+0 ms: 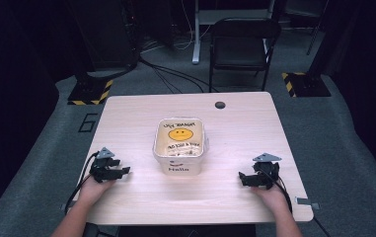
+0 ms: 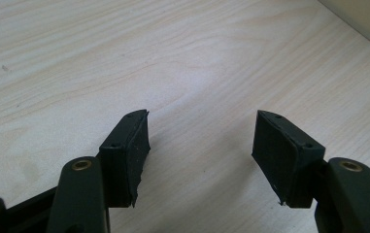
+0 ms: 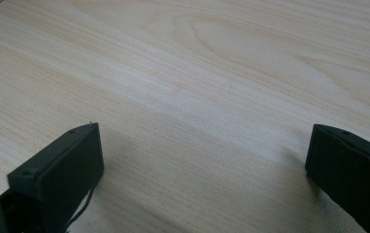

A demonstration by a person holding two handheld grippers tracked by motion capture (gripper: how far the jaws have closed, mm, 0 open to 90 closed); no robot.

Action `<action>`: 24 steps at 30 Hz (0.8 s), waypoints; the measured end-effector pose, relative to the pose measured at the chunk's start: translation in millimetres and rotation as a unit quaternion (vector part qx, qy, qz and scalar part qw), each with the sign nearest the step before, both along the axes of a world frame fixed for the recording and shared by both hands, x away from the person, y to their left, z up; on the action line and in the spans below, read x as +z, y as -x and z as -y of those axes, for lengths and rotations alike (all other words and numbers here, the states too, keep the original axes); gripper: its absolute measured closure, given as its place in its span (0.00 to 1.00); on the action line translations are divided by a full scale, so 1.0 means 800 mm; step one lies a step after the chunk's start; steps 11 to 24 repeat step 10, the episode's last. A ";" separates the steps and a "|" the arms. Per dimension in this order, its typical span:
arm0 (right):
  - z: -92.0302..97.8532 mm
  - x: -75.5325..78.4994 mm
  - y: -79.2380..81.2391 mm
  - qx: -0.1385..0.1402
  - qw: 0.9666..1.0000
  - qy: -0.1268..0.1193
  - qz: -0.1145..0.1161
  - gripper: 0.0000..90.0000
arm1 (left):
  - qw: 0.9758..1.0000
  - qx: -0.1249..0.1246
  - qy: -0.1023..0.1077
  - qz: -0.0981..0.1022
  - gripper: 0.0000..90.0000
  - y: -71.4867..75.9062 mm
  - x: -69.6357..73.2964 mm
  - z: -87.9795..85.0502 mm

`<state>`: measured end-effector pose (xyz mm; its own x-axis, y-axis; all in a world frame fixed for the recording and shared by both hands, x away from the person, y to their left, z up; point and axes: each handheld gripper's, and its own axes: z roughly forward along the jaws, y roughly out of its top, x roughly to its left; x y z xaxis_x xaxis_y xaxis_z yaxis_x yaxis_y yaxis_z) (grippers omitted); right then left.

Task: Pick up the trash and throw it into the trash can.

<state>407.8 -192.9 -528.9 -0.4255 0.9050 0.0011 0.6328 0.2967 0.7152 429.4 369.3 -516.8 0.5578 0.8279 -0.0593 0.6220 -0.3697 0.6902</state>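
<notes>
My left gripper (image 1: 126, 171) and right gripper (image 1: 241, 178) rest low on the table (image 1: 126, 113), one at each side, both with jaws spread wide and holding nothing. The white container (image 1: 179, 143) with the smiley-face label stands between them at mid-table, apart from both. In my judgement, a one-sided approach could push or tip it, since nothing braces the far wall.

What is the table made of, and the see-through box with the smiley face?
The pale table looks like wood or wood-print laminate: grain lines, matte finish. The clear rectangular smiley-face box looks like thin plastic: translucent, slightly glossy walls.
</notes>
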 end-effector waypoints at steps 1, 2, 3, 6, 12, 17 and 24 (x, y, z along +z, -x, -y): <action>-0.001 0.000 0.000 -0.002 1.000 -0.002 0.000 0.00 | 1.000 0.002 0.001 0.000 0.42 0.000 0.000 0.000; -0.001 0.000 0.000 -0.001 1.000 -0.001 0.000 0.00 | 1.000 0.003 0.001 0.000 0.42 0.000 0.000 -0.001; -0.001 0.000 0.000 -0.001 1.000 -0.001 0.000 0.00 | 1.000 0.004 0.002 0.001 0.41 -0.001 -0.001 -0.001; 0.000 0.000 0.000 0.004 1.000 0.002 0.000 0.00 | 1.000 0.004 0.001 0.004 0.40 -0.001 -0.002 0.000; 0.000 0.000 0.001 0.004 1.000 0.001 0.000 0.00 | 1.000 0.004 0.003 0.004 0.39 -0.001 -0.002 0.001; 0.000 0.000 0.001 0.004 1.000 0.001 0.000 0.00 | 1.000 0.004 0.003 0.004 0.39 -0.001 -0.002 0.001; 0.000 0.000 0.001 0.004 1.000 0.001 0.000 0.00 | 1.000 0.004 0.003 0.004 0.39 -0.001 -0.002 0.001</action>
